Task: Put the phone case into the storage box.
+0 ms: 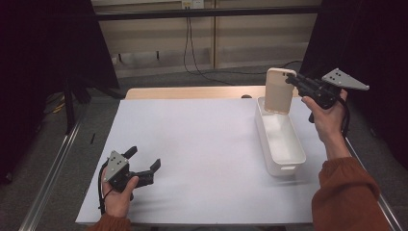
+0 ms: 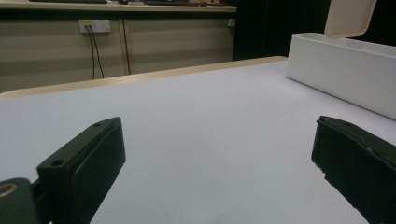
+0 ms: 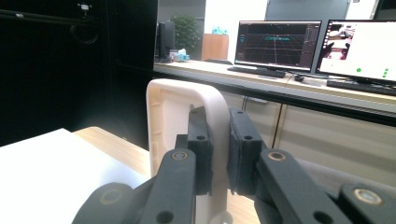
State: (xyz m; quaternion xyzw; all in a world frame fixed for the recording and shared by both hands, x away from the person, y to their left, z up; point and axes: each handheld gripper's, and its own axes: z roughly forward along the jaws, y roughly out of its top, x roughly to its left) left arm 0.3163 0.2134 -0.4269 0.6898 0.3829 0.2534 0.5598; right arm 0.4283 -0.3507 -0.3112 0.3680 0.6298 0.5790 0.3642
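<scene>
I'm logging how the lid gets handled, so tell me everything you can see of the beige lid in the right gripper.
The lid is a pale beige rounded rectangle, apparently matte plastic, with a raised rim around its underside. It stands nearly upright in the air, over the far end of the white bin; whether its lower edge touches the bin cannot be told. The right gripper is shut on its upper edge, one jaw on each face.

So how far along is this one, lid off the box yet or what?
Done: the lid is clear of the white box, held upright above its far end. In hand: the right gripper is shut on the lid's edge. Left: setting the lid down somewhere, probably. The left gripper rests open on the table, holding nothing.
</scene>
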